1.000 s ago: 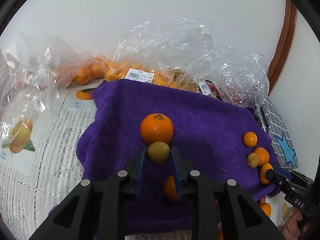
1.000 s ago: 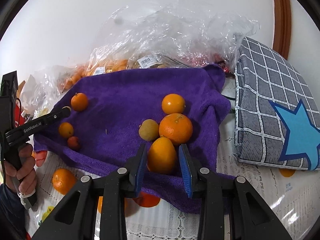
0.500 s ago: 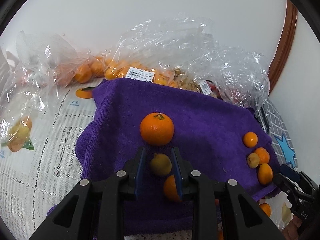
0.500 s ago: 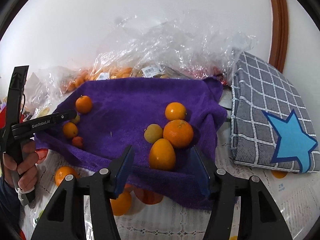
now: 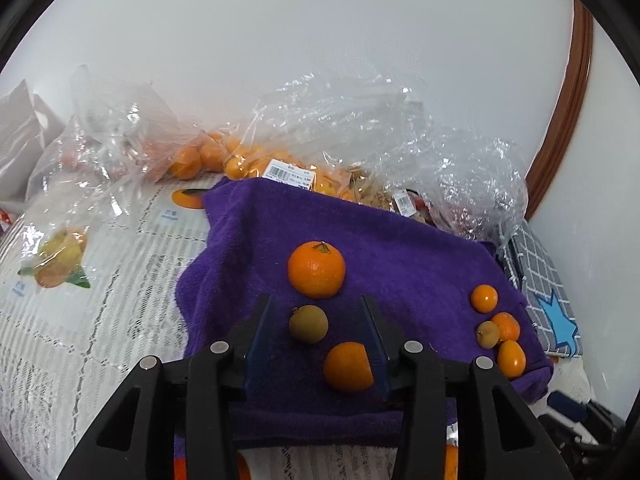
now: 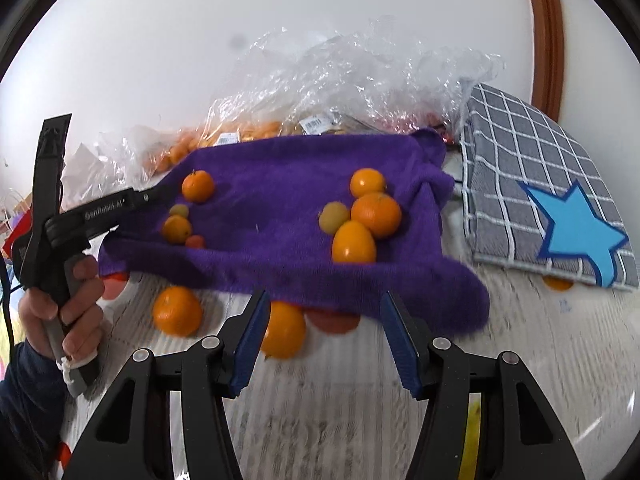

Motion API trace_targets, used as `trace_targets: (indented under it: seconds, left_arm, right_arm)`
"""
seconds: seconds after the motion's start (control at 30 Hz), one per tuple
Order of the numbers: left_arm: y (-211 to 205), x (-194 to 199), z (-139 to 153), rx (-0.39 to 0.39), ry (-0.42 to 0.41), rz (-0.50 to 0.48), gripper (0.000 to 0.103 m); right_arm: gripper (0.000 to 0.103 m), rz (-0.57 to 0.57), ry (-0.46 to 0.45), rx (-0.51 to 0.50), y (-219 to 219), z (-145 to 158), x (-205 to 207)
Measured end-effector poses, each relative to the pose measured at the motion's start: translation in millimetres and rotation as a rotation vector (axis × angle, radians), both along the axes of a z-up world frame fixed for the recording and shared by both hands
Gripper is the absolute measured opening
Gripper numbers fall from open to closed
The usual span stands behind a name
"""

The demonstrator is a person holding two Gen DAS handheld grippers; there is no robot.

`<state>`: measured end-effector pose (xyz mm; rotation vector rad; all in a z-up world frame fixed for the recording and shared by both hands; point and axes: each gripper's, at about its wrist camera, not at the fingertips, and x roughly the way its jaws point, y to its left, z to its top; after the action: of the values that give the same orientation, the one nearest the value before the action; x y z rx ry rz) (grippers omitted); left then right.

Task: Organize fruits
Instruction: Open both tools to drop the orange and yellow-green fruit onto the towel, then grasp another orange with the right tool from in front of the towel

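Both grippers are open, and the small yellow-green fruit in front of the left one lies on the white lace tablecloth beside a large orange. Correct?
Not quite. The small yellow-green fruit lies on the purple towel, not on the white lace tablecloth, as the left wrist view shows. The rest holds: left gripper and right gripper are open, the left's jaws having just opened, and the large orange sits beside the fruit.

left hand-held gripper (image 5: 316,334) opened, yellow-green fruit (image 5: 308,323) released
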<state>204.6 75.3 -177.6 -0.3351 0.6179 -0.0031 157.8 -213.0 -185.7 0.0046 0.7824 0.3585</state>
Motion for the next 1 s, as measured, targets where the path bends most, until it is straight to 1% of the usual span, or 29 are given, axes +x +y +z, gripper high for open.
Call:
trace_targets:
  seconds: [0.13,0.4,0.7,0.83,0.93,1.0]
  left_arm:
    - [0,-15,4,0.001,-0.026,-0.003,0.041]
    - [0,-47,7,0.027,-0.041,-0.023,0.041]
    - [-1,-64,3,0.062,-0.02,-0.043,0.042]
    - [3,-72,1,0.049,-0.009,-0.044,0.042]
    - [7,-78,-2,0.032,0.006,-0.046,0.043]
    - [8,-82,-4,0.034,0.015,-0.033,0.043]
  right_arm:
    - [0.053,-0.023,0.022,0.005,-4,-2,-12]
    - [0.051,-0.039,0.044,-0.038,-8,-2,-21]
    - [0.051,-0.027,0.043,-0.027,2,-4,-24]
    - [0.051,-0.005,0.058,0.006,9,-7,-20]
    - [0.051,0.015,0.058,0.003,18,-10,-15]
    - [0.049,0.026,0.064,-0.004,25,-13,-10]
